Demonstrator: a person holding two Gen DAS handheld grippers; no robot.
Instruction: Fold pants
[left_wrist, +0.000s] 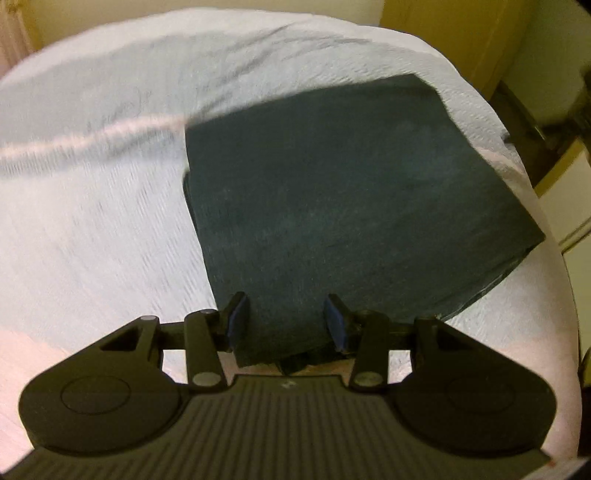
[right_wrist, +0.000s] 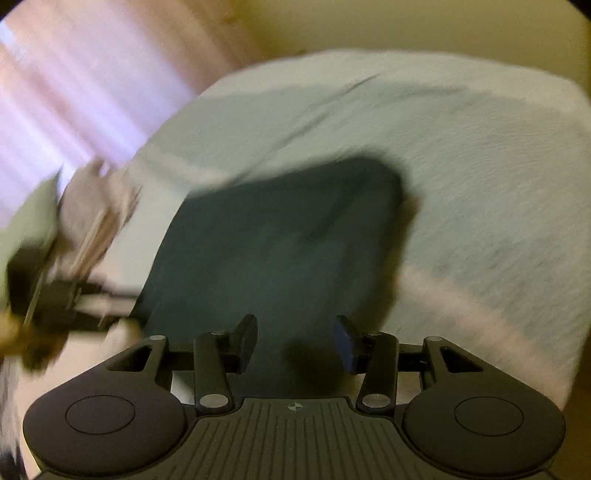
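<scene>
While the pants (left_wrist: 351, 206) lie folded on the bed sheet (left_wrist: 92, 221):
Pants: dark rectangle, long axis running ahead from both grippers.
Left gripper (left_wrist: 288, 323): jaws parted around the near edge; grip on cloth unclear.
Right gripper (right_wrist: 297, 343): jaws apart over the near edge, released.
Nearer: left.
Room: bare sheet on both sides and beyond.

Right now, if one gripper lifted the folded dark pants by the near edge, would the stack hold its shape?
Probably not. The pants are soft cloth in loose layers, visible at the near edge, so they would likely droop and unfold. They look light for their bulk. Pushed, they may drag and bunch on the textured, wrinkled bedspread rather than glide.
</scene>
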